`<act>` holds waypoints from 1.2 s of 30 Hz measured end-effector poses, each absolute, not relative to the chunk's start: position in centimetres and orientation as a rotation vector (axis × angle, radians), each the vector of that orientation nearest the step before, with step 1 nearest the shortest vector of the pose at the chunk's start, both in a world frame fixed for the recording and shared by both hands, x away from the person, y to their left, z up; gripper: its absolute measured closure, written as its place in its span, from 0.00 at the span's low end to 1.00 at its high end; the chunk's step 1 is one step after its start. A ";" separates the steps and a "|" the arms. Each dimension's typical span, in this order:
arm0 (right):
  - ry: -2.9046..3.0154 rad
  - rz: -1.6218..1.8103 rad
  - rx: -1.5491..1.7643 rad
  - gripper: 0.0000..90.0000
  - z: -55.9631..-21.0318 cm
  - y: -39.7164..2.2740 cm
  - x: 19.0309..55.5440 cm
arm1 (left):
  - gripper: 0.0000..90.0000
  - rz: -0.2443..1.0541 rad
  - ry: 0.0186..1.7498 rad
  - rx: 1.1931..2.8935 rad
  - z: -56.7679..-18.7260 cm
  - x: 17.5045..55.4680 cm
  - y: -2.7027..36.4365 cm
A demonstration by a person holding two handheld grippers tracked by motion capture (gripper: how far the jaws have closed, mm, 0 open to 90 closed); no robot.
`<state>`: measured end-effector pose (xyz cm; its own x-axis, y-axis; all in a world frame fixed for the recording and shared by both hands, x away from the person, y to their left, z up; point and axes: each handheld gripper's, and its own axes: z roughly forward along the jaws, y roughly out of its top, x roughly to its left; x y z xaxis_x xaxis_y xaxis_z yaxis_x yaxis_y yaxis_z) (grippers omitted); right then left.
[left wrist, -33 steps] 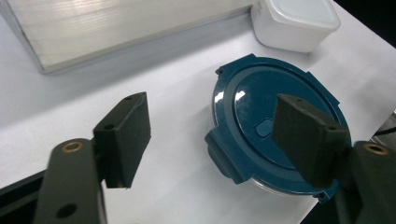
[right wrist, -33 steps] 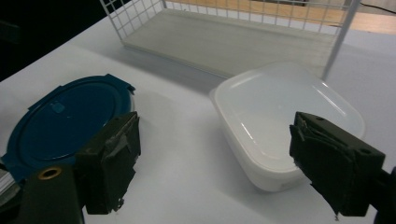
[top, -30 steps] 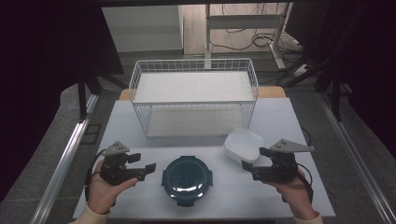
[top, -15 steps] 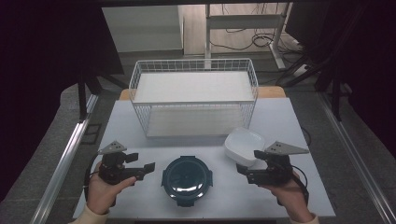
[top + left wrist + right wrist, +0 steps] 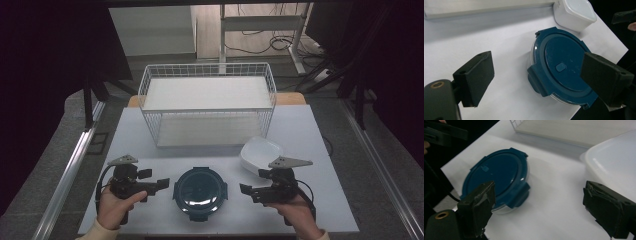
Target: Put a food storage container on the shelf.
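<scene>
Both grippers' fingers have just been opening, nothing between them, and the right gripper (image 5: pixel 248 190) has slid in toward the blue-lidded round container (image 5: pixel 200 190). Left gripper (image 5: pixel 161 185) stands spread wide just beside its other side. That container sits on the white surface (image 5: pixel 310 130), near the white tub (image 5: pixel 260 152), before the wire basket (image 5: pixel 207 112).

A white wire-mesh basket (image 5: pixel 207 107) stood at the far side of the white table (image 5: pixel 310 125). A white, lidded plastic container (image 5: pixel 260 152) sat near its right front corner.
</scene>
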<state>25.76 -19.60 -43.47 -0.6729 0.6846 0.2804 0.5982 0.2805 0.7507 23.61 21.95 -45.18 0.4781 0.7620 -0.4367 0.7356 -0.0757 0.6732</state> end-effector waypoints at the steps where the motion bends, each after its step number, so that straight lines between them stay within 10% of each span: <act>1: 2.440 1.370 1.240 0.12 -43.6 -19.4 25.8 | 0.13 0.027 1.267 1.809 -45.3 23.6 22.0; 36: 2.606 1.405 1.593 0.10 -50.0 -12.8 26.9 | 0.07 -0.283 1.331 1.736 -50.3 25.1 19.2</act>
<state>26.86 -12.81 -49.97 -0.5323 0.6344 0.5605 0.8170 0.2117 0.5364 25.07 19.24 -50.26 0.3935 0.6534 -0.6467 0.8599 -0.0128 0.5103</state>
